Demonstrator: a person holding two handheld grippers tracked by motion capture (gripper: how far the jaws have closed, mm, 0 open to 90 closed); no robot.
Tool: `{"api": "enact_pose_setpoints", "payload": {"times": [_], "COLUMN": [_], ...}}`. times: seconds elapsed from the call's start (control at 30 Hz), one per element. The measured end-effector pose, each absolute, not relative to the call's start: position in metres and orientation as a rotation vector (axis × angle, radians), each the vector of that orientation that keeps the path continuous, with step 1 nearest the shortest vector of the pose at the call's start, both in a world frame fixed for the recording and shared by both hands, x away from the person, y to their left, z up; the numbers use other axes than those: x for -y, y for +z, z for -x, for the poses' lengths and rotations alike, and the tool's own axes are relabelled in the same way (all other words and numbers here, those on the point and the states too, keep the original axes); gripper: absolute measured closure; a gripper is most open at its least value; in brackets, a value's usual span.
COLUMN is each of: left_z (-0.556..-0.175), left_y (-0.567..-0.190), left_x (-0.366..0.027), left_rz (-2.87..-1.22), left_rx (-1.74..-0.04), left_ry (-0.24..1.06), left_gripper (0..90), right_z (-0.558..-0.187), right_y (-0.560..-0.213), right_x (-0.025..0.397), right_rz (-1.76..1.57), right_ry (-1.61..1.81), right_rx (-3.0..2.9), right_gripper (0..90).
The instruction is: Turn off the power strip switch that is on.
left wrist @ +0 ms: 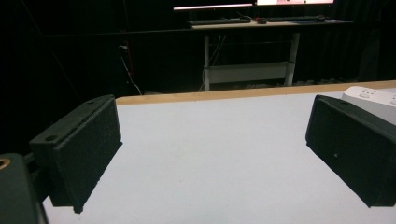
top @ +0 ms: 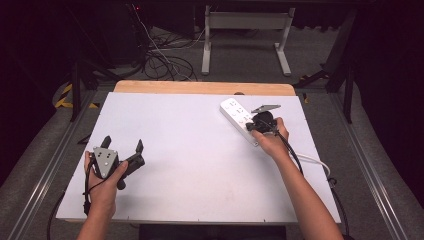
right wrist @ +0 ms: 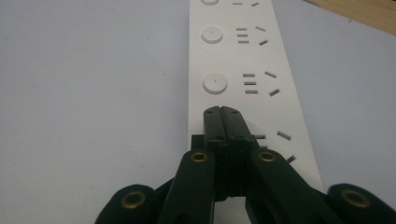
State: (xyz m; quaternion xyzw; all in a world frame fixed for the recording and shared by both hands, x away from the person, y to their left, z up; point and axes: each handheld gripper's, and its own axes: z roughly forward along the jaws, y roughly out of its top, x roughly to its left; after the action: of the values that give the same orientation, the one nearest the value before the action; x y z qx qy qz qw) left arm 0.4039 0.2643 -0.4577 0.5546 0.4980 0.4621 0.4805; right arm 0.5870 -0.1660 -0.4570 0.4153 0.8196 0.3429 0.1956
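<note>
Two claws over a white worktop

We see the left claw spread wide, holding nothing; the right claw pressed together above the white power strip at the far right. No readable brand or label.

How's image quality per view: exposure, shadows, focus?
High view: white table evenly lit, surroundings near black, whole frame slightly soft. Left gripper view: open left gripper has dark, textured fingers, faint shadow beneath them, background dim apart from a bright monitor strip. Right gripper view: power strip sharp, no glare; the closed right gripper reads dark.
</note>
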Motion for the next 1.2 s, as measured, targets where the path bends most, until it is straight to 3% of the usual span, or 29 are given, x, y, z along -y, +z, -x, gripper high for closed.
{"api": "enact_pose_setpoints", "payload": {"times": [1.2], "left_z": [-0.4051], "left_y": [-0.4571], "left_x": [-0.2637], "left_rz": [-1.356], "left_rx": [-1.209], "left_ry": [1.122], "left_gripper": [4.4], "right_z": [-0.5861], "right_y": [-0.4539], "right_x": [0.1667], "right_rz": [-1.160], "right_ry": [0.964], "right_rx": [-2.298], "right_gripper": [90.0]}}
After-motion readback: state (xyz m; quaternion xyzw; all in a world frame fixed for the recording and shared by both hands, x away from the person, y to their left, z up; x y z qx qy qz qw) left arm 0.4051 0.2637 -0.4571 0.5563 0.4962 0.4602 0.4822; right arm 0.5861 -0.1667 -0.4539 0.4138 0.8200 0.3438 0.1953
